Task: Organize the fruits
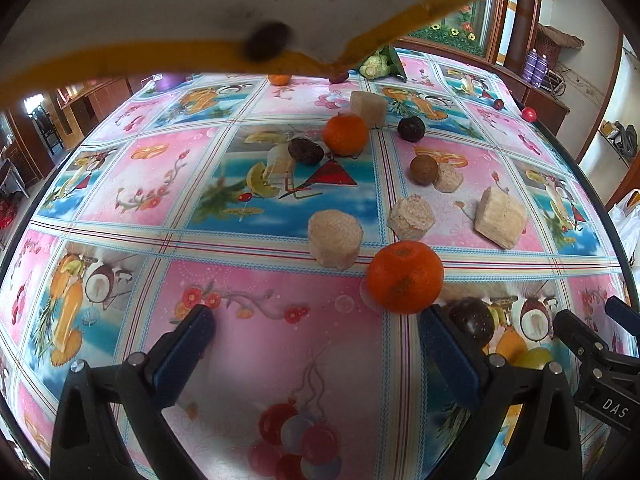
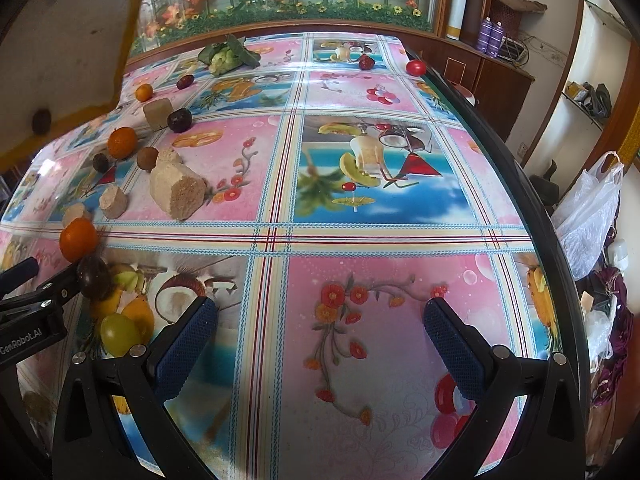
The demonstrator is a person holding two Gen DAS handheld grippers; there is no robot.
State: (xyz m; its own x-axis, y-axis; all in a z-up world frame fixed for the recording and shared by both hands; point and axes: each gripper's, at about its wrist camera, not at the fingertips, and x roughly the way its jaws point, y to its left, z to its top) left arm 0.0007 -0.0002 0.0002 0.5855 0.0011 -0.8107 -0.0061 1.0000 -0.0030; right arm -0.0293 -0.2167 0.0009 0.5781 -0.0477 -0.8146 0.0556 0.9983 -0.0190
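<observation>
Fruits lie scattered on a table with a colourful printed cloth (image 1: 256,320). In the left wrist view my left gripper (image 1: 316,332) is open and empty, just short of a near orange (image 1: 404,276) and a dark passion fruit (image 1: 472,318) at its right finger. A second orange (image 1: 345,134) and more dark fruits (image 1: 411,128) lie farther back. In the right wrist view my right gripper (image 2: 320,320) is open and empty over bare cloth, with a green grape (image 2: 118,334) left of it. The near orange (image 2: 78,239) and passion fruit (image 2: 93,276) show at the left.
Several beige blocks (image 1: 334,238) (image 2: 176,188) lie among the fruits. A leafy green vegetable (image 2: 224,56) and red fruits (image 2: 416,67) sit at the far edge. A white-and-yellow sheet (image 1: 200,12) hangs overhead. The table's right edge (image 2: 532,208) borders plastic bags (image 2: 588,208).
</observation>
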